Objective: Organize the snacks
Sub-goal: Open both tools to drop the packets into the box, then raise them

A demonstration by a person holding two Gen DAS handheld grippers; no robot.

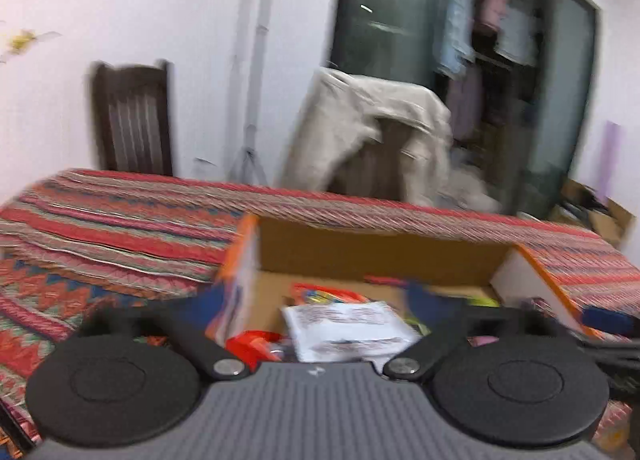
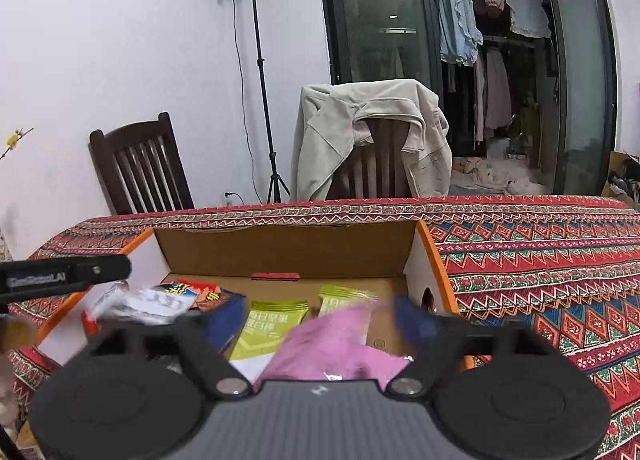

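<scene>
- Spreading wide at the bottom of the right wrist view, right gripper (image 2: pixel 320 320) fingers (image 2: pixel 416 320) standing apart, clamped on nothing.
- Lying between those fingers, low centre: pink packet (image 2: pixel 340 348), blurred, grip not evident.
- Resting inside cardboard box (image 2: pixel 288 252) at mid-frame: two green packets (image 2: pixel 272 324), a red-and-blue packet (image 2: pixel 208 294).
- Sitting on the patterned worktop (image 2: pixel 540 260), the box.
- Gaping in the left wrist view, left gripper (image 1: pixel 316 300) fingers (image 1: pixel 428 304) apart above a white packet (image 1: pixel 348 330), blurred.

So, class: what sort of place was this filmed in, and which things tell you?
Probably a home bedroom or living space: clothes hanging in a wardrobe behind glass sliding doors, a jacket draped over a wooden chair, and a patterned cloth-covered table.
</scene>
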